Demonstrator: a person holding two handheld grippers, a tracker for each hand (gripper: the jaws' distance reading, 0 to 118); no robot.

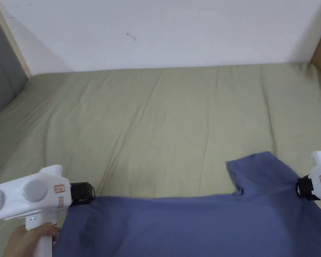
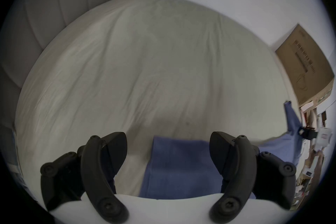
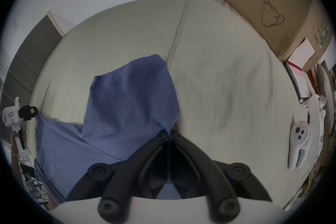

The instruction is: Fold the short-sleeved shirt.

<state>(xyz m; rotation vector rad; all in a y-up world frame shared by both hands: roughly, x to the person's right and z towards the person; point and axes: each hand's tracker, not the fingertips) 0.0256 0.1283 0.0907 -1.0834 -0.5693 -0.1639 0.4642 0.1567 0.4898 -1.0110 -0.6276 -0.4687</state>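
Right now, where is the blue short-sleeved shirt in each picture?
Head view: the blue short-sleeved shirt lies along the bottom, from the left gripper to the right edge.
Left gripper view: bottom centre, between the open jaws, stretching right.
Right gripper view: centre and lower left, its sleeve rising above the shut jaws.
Shared landmark: the pale green bedsheet under it.

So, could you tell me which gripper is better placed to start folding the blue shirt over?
The right gripper, probably. Its jaws are shut on the blue short-sleeved shirt beside the sleeve, so it could carry cloth over now. The left gripper is open over the shirt's corner, gripping nothing.
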